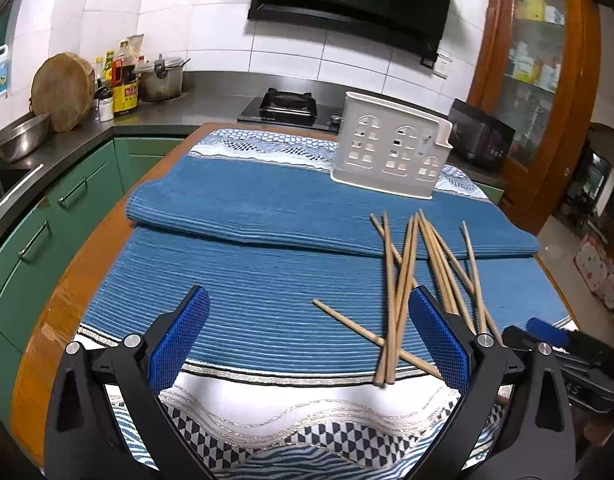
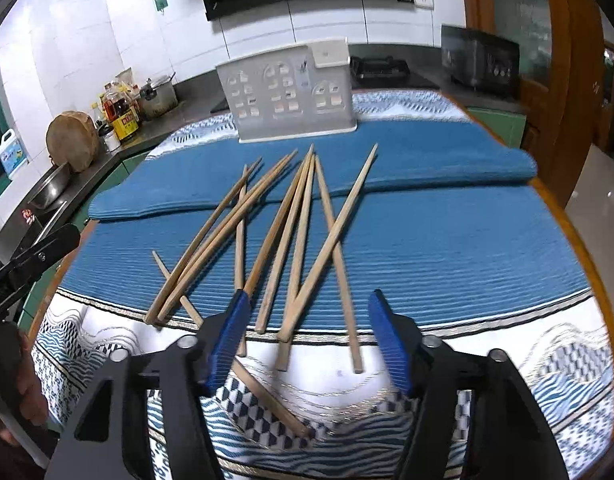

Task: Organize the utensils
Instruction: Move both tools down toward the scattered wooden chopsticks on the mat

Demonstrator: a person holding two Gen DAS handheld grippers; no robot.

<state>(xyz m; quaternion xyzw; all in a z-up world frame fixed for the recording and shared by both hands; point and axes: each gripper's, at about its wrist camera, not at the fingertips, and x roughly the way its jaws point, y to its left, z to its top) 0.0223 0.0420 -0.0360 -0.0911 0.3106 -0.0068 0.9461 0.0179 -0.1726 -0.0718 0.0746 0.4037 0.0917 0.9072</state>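
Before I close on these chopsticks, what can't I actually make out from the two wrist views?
- Inside of the white holder: both views show only its front wall, so its contents are hidden.
- Left view: several chopsticks have their near ends behind the left gripper's right finger.
- Right view: one chopstick passes under the right gripper's left finger.
- Whether the right fingers touch any stick: unclear.

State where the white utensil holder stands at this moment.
The white utensil holder stands upright at the far end of the blue cloth, beyond the scattered chopsticks, in front of the stove; it sits right of centre in the left wrist view.
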